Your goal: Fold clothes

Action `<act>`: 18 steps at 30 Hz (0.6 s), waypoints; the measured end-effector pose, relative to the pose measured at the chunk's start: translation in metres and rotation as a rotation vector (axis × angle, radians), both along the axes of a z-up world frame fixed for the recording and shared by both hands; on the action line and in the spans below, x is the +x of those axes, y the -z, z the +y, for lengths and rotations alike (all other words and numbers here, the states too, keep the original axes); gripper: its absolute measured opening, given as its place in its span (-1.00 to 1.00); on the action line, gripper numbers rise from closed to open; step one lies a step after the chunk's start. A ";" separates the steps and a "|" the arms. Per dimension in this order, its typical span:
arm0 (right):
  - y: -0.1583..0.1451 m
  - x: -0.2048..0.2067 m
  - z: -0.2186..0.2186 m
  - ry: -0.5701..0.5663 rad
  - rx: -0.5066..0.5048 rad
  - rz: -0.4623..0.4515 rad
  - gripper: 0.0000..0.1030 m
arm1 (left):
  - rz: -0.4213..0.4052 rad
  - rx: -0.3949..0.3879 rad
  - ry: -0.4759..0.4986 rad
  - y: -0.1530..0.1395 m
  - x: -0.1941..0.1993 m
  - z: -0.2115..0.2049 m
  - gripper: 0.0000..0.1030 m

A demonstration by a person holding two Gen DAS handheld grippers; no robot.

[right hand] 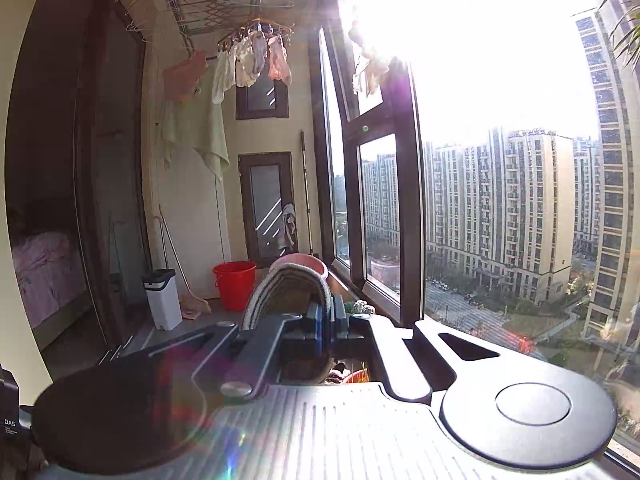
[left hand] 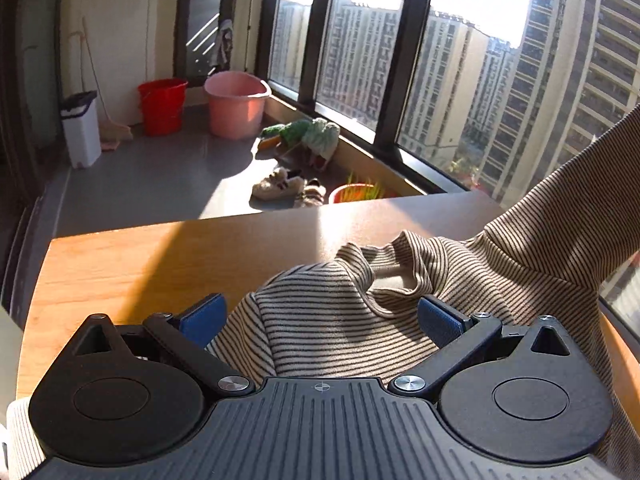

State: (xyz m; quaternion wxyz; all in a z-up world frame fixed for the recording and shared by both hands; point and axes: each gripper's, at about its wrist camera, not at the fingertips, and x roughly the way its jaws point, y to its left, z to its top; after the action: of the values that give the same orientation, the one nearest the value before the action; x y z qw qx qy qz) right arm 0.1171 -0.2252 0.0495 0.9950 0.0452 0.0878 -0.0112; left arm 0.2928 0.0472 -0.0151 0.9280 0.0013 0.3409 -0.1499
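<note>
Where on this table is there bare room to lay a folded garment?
Free: the wooden table left of the striped top, out to its left and far edges. Crowded: the right side, where the striped top bunches between the left tongs and rises off to the right.

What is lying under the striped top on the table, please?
Only the wooden table shows beneath the striped top, bare around it. The cloth is bunched, with one part lifted up at the right, so anything beneath its folds is covered and cannot be seen.
</note>
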 end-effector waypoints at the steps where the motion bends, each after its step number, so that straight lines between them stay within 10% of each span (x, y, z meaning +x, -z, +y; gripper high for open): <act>1: 0.006 0.004 -0.004 0.000 0.011 0.009 -0.94 | 0.005 0.019 -0.002 0.004 0.005 -0.004 1.00; 2: 0.012 0.009 -0.008 -0.001 0.022 0.019 -0.94 | 0.012 0.047 0.001 0.007 0.010 -0.008 0.91; 5: 0.029 0.019 -0.014 -0.005 0.031 0.054 -0.94 | 0.010 0.149 0.008 0.016 0.019 -0.018 -0.26; 7: 0.040 0.024 -0.017 -0.006 0.045 0.075 -0.94 | -0.006 0.218 0.009 0.021 0.024 -0.023 -0.58; 14: 0.063 0.034 -0.009 -0.005 0.062 0.105 -0.93 | -0.097 0.221 -0.165 0.004 0.039 0.009 -0.59; 18: 0.070 0.047 0.020 -0.097 0.084 0.117 -0.93 | -0.085 0.090 -0.195 -0.013 0.033 0.030 -0.10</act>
State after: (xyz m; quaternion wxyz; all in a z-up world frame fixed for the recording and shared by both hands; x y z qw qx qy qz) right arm 0.1644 -0.2052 -0.0201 0.9848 0.0818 0.1483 0.0380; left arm 0.3261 0.0771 -0.0020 0.9509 0.0161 0.3060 -0.0431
